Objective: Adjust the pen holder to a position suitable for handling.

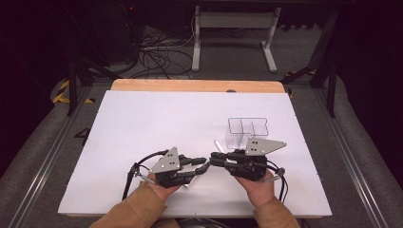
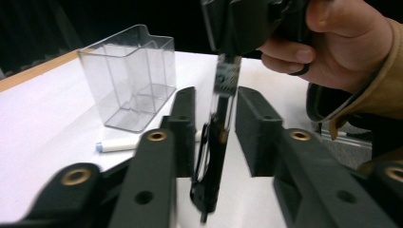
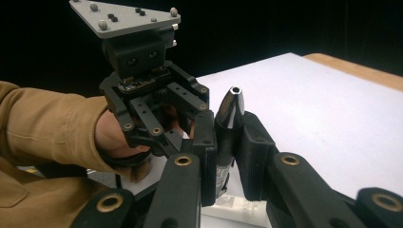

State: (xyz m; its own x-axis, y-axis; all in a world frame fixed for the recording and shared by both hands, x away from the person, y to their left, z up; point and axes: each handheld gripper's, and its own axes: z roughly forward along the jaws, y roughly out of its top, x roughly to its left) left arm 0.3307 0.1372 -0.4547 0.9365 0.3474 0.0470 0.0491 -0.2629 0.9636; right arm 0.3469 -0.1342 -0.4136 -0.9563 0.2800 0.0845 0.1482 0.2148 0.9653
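Note:
A pen with a clear barrel and a black clipped end (image 2: 219, 128) lies along the gap between the jaws of my left gripper (image 2: 216, 102). Those jaws stand slightly apart from it on both sides, so the left gripper is open. My right gripper (image 3: 229, 124) is shut on the same pen, whose silver cone tip (image 3: 231, 107) sticks out past its pads. In the high view the left gripper (image 1: 198, 164) and the right gripper (image 1: 216, 158) meet nose to nose near the table's front edge, with the pen bridging them.
A clear plastic box with three compartments (image 1: 247, 129) (image 2: 128, 76) stands just behind the right gripper. A white marker (image 1: 217, 144) (image 2: 119, 145) lies on the white tabletop (image 1: 142, 123) beside it. A wooden strip (image 1: 197, 85) edges the far side.

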